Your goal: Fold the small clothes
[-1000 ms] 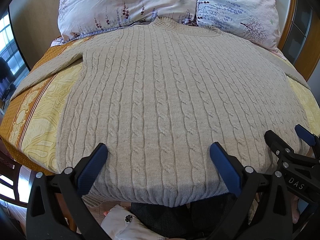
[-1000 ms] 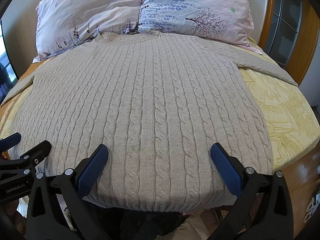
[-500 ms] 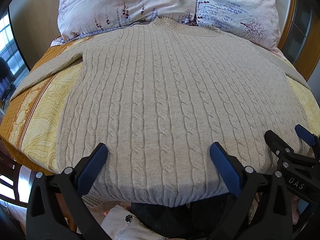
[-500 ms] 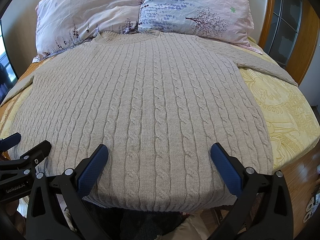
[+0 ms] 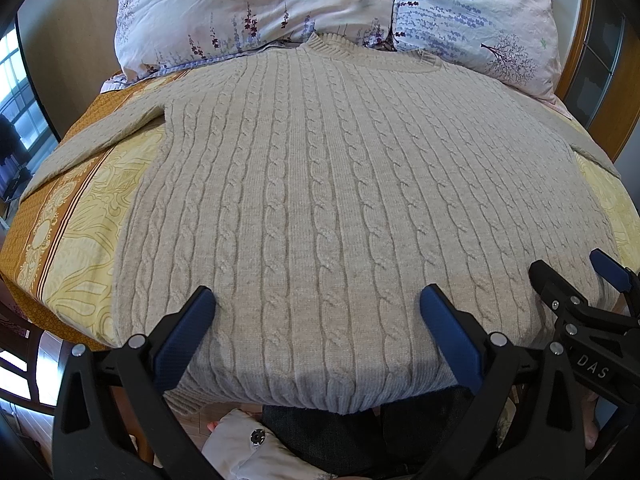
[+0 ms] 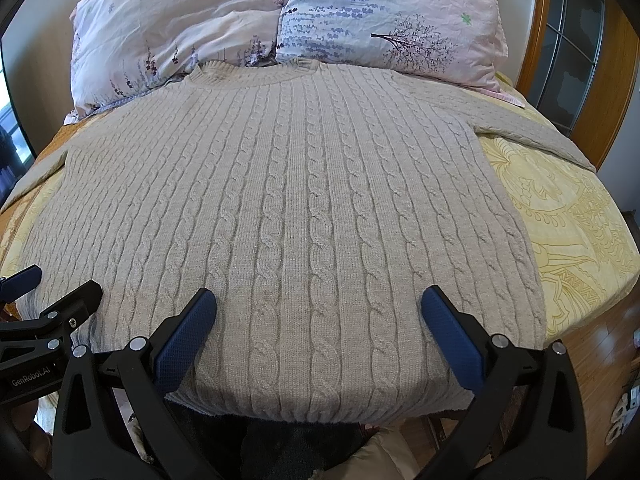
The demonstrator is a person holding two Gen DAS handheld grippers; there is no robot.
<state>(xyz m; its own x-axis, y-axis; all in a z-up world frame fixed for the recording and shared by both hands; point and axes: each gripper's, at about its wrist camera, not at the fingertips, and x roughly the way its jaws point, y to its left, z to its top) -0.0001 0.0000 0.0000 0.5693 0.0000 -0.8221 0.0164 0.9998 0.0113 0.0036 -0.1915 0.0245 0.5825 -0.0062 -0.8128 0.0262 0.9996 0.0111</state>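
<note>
Nothing is moved since earlier; both tools, left tool (image 5: pixel 318 312) and right tool (image 6: pixel 319 312), are held spread above the sweater (image 5: pixel 340 200), whose hem is probably best pinched evenly.

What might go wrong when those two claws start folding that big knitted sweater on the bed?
Both the left gripper and the right gripper hang open over the sweater near its hem. The thick knit could slip from the pads or bunch. The hem overhangs the bed edge, so it might slide off.
</note>
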